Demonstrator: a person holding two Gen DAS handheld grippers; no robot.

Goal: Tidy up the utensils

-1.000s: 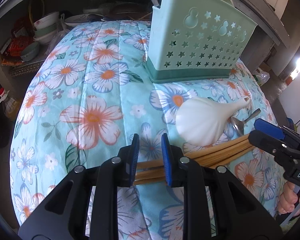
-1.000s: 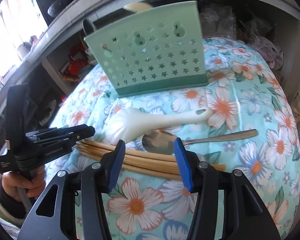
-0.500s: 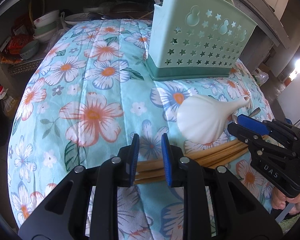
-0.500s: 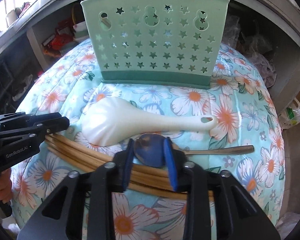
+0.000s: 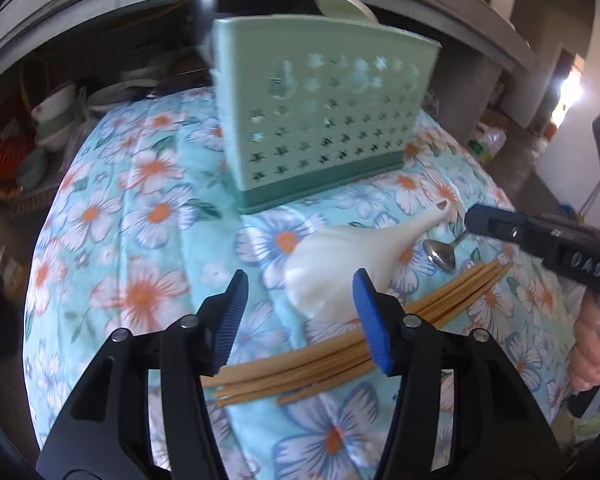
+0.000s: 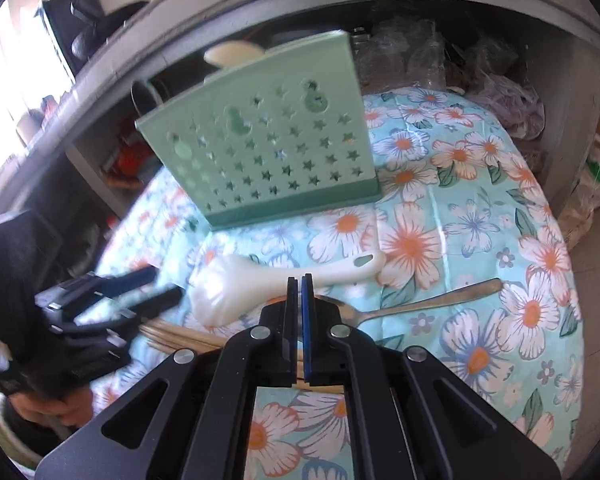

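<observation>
The left gripper (image 5: 300, 312) has just been opening, releasing the chopsticks (image 5: 440, 304) at its five o'clock; the right gripper (image 6: 299, 300) is clenched empty, the spoon (image 6: 400, 306) lying loose beneath; the holder (image 6: 268, 152) waits at twelve o'clock.

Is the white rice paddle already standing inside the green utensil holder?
No, the white rice paddle lies flat on the floral cloth in front of the green utensil holder, beside the metal spoon.

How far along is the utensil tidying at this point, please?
One pale utensil already stands in the green holder. Nothing is clearly held: the left gripper has just opened above the chopsticks; the right gripper just shut by the metal spoon. The rice paddle also waits.
</observation>
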